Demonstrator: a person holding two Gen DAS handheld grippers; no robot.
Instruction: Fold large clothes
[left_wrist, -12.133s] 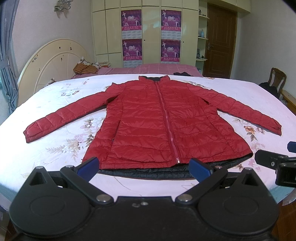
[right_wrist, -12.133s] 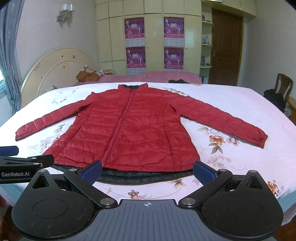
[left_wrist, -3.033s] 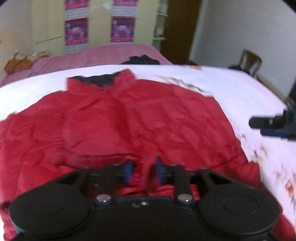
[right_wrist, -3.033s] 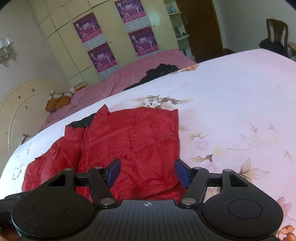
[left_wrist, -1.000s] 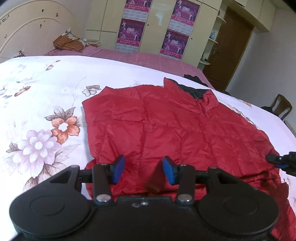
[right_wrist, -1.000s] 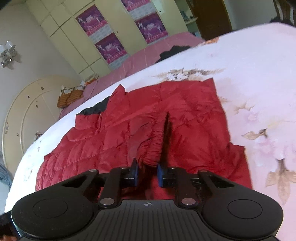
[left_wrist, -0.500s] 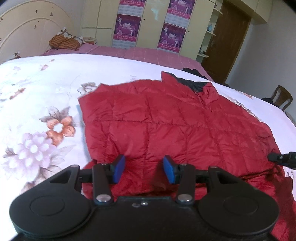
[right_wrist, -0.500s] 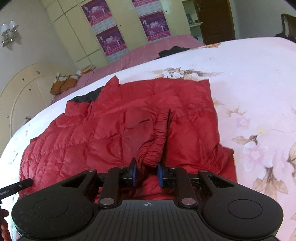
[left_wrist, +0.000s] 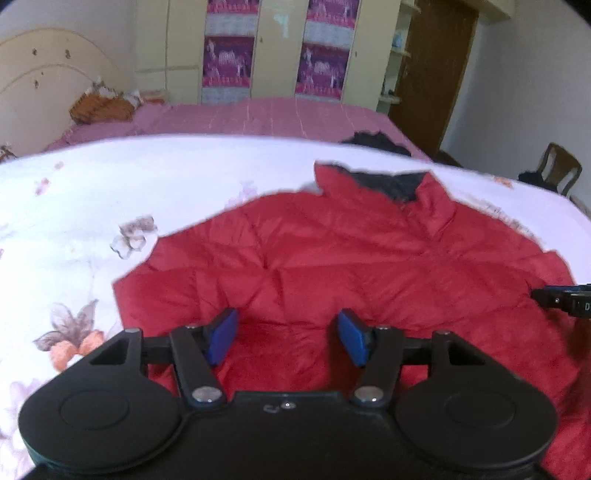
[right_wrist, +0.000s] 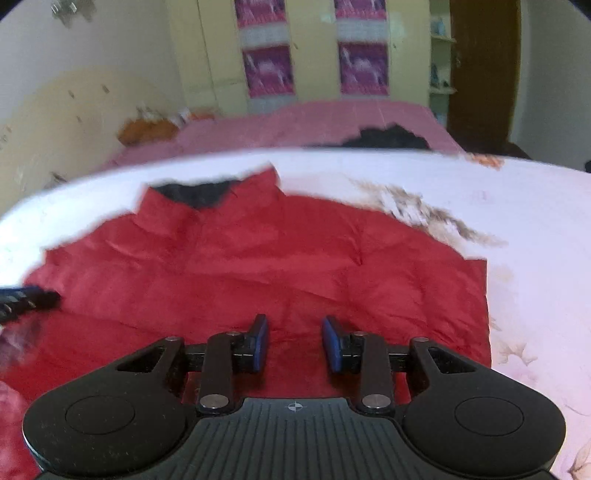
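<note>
Jacket: the red jacket (left_wrist: 351, 258) is laid on the bed (left_wrist: 92, 206), sleeves folded in.
Left gripper (left_wrist: 288, 334): jaws just widened, nothing gripped.
Right gripper (right_wrist: 295, 343): jaws parted, just narrowed, nothing gripped.

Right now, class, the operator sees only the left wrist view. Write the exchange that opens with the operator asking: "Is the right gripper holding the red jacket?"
Observer: No. In the right wrist view the right gripper is open over the red jacket. Its jaws have just been closing a little, but no cloth is pinched between the pads.
Operator: I see only its tip at my right edge. How does the jacket's side over there lie?
Observer: That edge runs fairly straight along the floral sheet.
Operator: Does a sleeve stick out there?
Observer: None shows on that side; only sheet lies beside the jacket.
</note>
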